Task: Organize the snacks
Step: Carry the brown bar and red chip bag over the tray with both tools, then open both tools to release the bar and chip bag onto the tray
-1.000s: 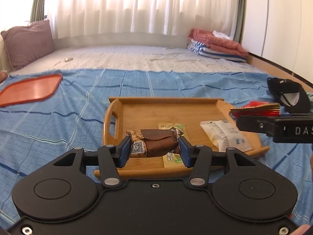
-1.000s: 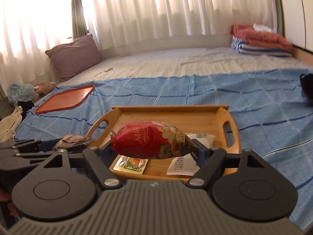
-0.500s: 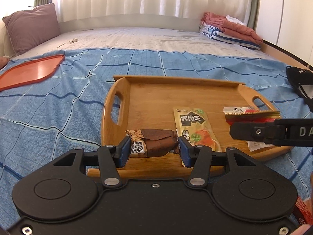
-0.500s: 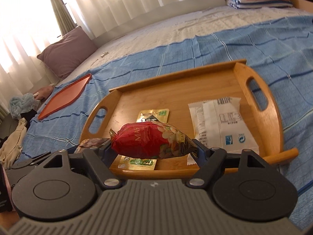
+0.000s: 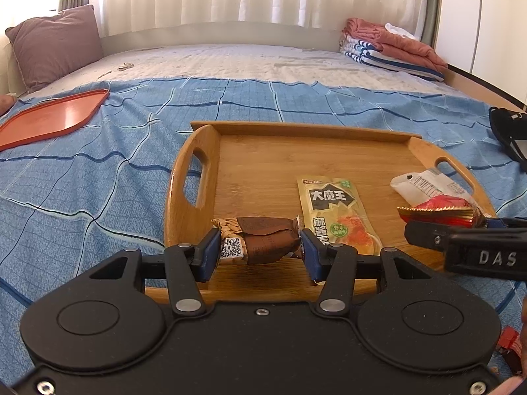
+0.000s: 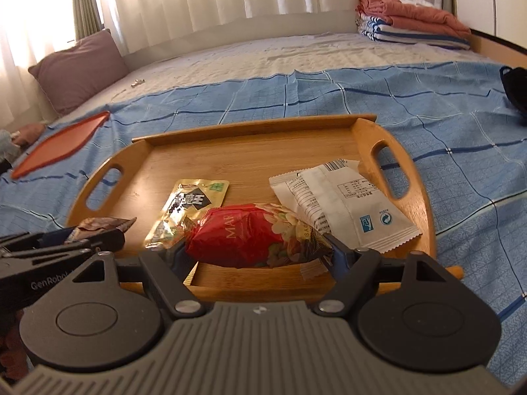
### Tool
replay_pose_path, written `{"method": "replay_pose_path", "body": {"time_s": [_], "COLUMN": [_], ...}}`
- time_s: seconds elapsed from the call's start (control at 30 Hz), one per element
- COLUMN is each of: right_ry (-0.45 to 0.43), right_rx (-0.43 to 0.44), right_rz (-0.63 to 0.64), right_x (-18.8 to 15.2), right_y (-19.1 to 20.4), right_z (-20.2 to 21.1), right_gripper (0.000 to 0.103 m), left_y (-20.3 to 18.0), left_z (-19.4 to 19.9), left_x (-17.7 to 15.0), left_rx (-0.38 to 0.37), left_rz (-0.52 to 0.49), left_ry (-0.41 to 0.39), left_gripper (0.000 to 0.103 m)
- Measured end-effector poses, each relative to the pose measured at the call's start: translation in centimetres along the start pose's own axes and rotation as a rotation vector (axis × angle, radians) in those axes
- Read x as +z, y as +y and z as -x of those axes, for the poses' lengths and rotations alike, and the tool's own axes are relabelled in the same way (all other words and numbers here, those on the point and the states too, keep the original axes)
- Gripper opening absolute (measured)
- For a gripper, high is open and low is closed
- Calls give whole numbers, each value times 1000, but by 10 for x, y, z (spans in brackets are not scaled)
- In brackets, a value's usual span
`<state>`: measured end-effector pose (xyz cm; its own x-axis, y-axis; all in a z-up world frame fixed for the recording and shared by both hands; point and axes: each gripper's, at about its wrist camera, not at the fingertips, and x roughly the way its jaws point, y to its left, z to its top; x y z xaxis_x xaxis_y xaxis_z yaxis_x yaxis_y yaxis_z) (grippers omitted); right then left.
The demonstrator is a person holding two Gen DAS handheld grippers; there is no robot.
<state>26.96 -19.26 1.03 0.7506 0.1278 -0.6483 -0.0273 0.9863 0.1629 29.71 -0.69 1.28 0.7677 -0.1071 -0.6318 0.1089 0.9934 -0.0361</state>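
Two packets lay in the wooden tray [image 5: 329, 138] on the bed [image 5: 98, 177]: a green-and-yellow sachet [image 5: 332, 210] left of a white packet [image 6: 342, 204]. Since a second before, both my claws had sunk nearer the tray. My left claw [image 5: 260, 247] gripped a brown snack bar [image 5: 263, 240] over the tray's near edge; my right claw [image 6: 260, 250] held a red snack bag [image 6: 257, 233].

A purple pillow [image 5: 54, 44], an orange tray [image 5: 49, 118] and folded blankets [image 5: 392, 49] lie on the bed.
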Motion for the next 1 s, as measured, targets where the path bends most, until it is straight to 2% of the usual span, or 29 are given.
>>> {"method": "replay_pose_path", "body": {"time_s": [0.23, 0.7, 0.9, 1.0], "right_ry": [-7, -2, 3, 8], "right_rx": [-35, -20, -15, -11], "right_rz": [103, 110, 110, 104], "right_x": [-8, -11, -12, -12], "right_y": [13, 11, 11, 10], "right_z": [-2, 1, 3, 5], "right_gripper": [82, 91, 92, 93], "left_y": [-1, -3, -2, -3], "left_z": [-5, -10, -6, -1], "left_x": [-2, -6, -6, -5], "left_rx": [1, 6, 6, 6], "left_rz": [1, -3, -8, -19], "left_ry": [6, 18, 3, -11], "left_gripper": [50, 57, 68, 78]}}
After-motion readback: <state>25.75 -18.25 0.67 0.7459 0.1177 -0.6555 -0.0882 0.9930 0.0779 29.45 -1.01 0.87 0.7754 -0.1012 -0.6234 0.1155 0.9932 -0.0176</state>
